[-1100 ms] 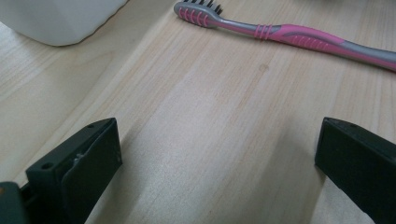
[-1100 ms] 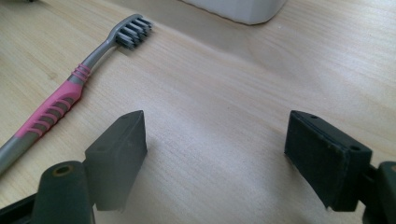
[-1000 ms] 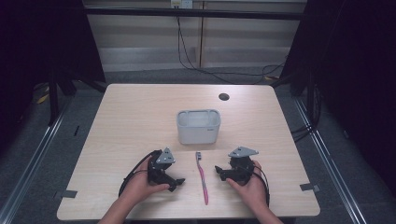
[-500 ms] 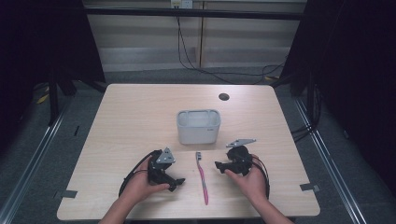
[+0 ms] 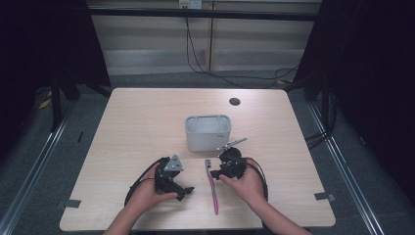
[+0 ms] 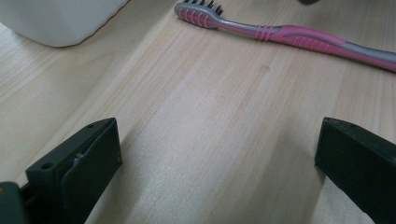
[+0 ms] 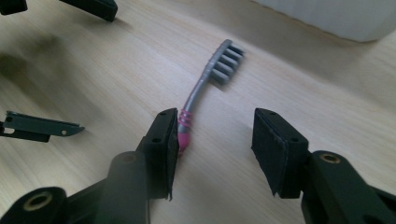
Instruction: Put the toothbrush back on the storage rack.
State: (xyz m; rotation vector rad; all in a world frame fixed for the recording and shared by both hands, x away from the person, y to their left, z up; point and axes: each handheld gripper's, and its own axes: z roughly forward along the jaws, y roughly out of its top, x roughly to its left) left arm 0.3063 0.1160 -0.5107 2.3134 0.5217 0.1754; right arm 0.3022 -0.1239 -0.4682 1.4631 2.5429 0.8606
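From above, the pink toothbrush (image 5: pixel 212 186) lies at six o'clock of the grey cup (image 5: pixel 208 132), between my grippers. My left gripper (image 6: pixel 215 154) rests released, waiting. My right gripper (image 7: pixel 215 140), jaws just closing yet ungripped, straddles the neck to lift it.

A pink and grey toothbrush (image 5: pixel 213 187) lies flat on the bench (image 5: pixel 137 127), bristled head pointing toward the white tub (image 5: pixel 208 132) just beyond it, handle running back toward the near edge, bristles turned sideways.

Black grippers (image 5: pixel 172 178) — grey plates, black cables
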